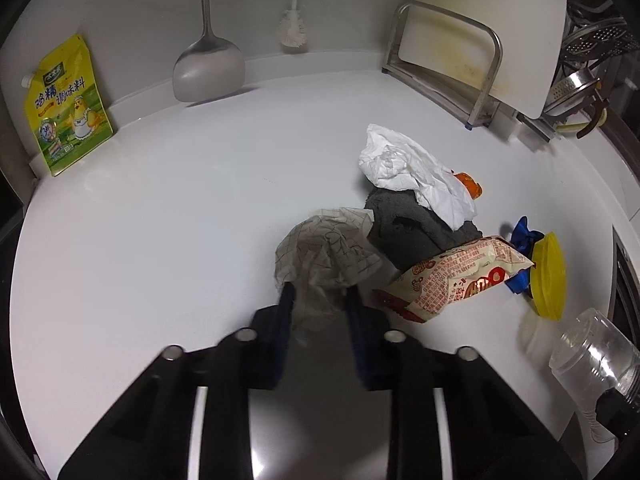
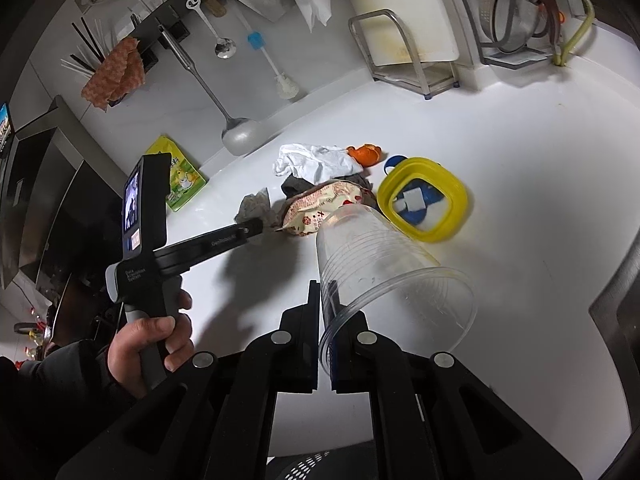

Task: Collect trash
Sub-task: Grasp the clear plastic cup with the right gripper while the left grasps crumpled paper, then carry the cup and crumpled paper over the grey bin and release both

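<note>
Fingers: our left gripper (image 1: 320,300) pinches crumpled translucent grid-printed wrapper (image 1: 324,256), beside trash heap on white countertop (image 1: 160,220); our right gripper (image 2: 328,320) clamps rim of clear plastic cup (image 2: 384,272). Risks: flimsy wrapper slipping; thin rim buckling, cup swinging.

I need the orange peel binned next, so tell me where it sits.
The orange peel lies on the white counter at the far side of the trash pile, against the crumpled white tissue, with the yellow lid nearer the camera in the right wrist view.
</note>
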Demonstrator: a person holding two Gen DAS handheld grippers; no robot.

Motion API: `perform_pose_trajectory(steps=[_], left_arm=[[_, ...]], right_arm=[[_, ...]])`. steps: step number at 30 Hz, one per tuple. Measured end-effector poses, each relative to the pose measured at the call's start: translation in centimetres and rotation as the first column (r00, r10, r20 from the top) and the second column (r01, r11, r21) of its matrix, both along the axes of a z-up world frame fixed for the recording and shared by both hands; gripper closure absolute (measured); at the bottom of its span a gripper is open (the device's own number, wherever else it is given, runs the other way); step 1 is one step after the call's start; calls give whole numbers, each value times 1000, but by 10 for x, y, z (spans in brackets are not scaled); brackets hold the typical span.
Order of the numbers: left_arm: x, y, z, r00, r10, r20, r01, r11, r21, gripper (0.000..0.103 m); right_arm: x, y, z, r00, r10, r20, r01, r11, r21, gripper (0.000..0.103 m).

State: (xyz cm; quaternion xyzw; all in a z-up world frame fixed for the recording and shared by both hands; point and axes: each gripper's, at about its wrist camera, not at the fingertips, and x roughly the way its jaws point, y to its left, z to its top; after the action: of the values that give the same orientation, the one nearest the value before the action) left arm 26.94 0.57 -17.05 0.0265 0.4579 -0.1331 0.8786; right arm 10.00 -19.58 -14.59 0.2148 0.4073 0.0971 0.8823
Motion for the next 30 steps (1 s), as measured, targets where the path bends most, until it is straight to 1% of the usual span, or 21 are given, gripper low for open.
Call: perform_pose_trajectory(steps=[7, 12, 19, 26, 30], left_arm=[[-13, 13, 19, 1000, 13, 27, -13, 1000, -14, 80], [-36, 25, 41, 998, 34, 53, -34, 999, -5, 80], [-87, 43, 69, 996, 51, 73, -51, 999, -8, 80], [-152, 50, 83, 995, 68, 79, -68, 998, 5, 80], [-186, 48, 85, 995, 72, 72, -72, 997, 6, 80]], right_arm=[[-13, 1, 6, 1000, -1, -8, 1, 1000, -9, 99], [-23, 0, 11, 1000, 6, -6, -6, 1000, -7, 99], [-43, 4, 25, 999, 54, -7, -54, 998, -28, 99], [-76, 11, 36, 994, 106, -5, -106, 994, -30, 99], [-95, 13, 40, 990, 140, -7, -140, 990, -27, 99]])
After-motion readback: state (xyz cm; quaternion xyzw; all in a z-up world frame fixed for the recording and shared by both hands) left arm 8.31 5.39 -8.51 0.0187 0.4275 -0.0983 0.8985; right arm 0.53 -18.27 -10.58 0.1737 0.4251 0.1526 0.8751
